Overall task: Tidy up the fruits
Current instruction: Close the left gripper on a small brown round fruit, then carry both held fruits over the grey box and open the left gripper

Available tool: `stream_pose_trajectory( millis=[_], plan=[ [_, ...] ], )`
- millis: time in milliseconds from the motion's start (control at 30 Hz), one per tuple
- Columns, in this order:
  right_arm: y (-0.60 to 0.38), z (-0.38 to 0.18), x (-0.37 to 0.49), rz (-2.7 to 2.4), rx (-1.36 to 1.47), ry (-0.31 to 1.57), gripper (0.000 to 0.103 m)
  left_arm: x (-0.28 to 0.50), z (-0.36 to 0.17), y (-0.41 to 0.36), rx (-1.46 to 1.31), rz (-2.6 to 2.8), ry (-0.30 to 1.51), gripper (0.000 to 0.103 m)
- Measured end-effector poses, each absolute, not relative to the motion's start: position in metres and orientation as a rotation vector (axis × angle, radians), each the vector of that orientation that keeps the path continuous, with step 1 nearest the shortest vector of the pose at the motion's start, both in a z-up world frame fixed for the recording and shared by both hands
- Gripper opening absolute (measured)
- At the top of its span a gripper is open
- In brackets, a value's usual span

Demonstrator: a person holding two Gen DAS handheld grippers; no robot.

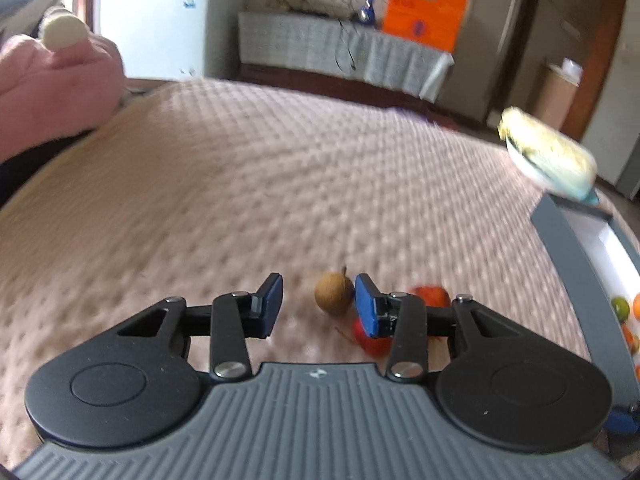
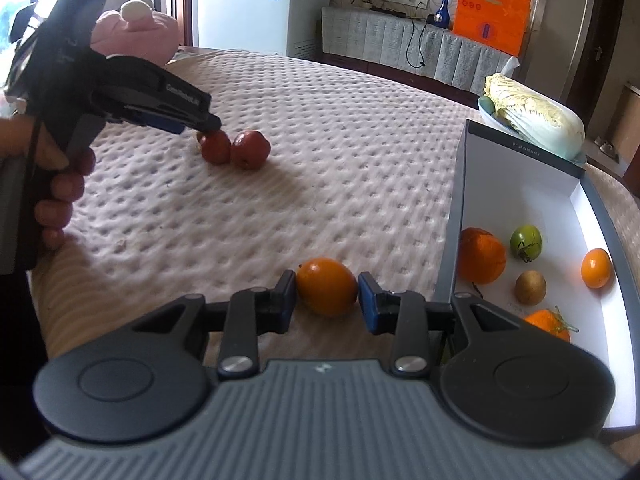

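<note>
My left gripper (image 1: 319, 304) is open over the quilted bed. A small brown fruit (image 1: 334, 294) lies between its fingers, against the right pad. Two red fruits (image 1: 431, 296) lie just beside and under the right finger; they also show in the right wrist view (image 2: 234, 148), with the left gripper (image 2: 200, 124) above them. My right gripper (image 2: 327, 300) is open around an orange fruit (image 2: 327, 287); the left pad touches it, the right pad is just clear. A white box (image 2: 520, 184) at the right holds several fruits: oranges, a green one, a brown one.
A napa cabbage (image 2: 534, 114) on a plate sits behind the box. A pink plush toy (image 2: 136, 34) lies at the far left of the bed. An orange bag (image 2: 494, 12), a blue bottle and a white fridge stand beyond the bed.
</note>
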State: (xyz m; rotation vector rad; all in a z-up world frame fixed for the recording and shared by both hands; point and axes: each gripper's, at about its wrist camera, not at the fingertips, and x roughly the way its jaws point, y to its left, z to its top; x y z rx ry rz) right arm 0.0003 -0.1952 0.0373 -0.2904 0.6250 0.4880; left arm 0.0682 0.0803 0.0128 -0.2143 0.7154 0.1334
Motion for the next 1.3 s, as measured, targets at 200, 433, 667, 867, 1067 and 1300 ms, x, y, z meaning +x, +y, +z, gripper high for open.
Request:
stream_pose_trajectory(
  millis=[200,433,667,867,1067,1300],
  plan=[
    [-0.195,0.038,0.001,0.489,-0.290,0.627,0.038,0.068,0.010,0.079,-0.234,0.093,0.714,0.026],
    [-0.195,0.038,0.002,0.490,-0.283,0.628,0.038,0.064,0.016,0.076,-0.232,0.066,0.674,0.026],
    [-0.198,0.042,0.002,0.508,-0.239,0.623,0.036,0.059,0.020,0.068,-0.198,0.059,0.655,0.026],
    [-0.194,0.052,-0.004,0.515,-0.222,0.594,0.036,0.048,0.029,0.064,-0.193,0.054,0.628,0.026],
    [-0.189,0.063,-0.017,0.518,-0.221,0.563,0.036,0.025,0.044,0.053,-0.184,0.055,0.599,0.026],
    [-0.191,0.065,-0.040,0.514,-0.259,0.539,0.036,0.002,0.059,0.027,-0.195,-0.004,0.546,0.026]
  ],
)
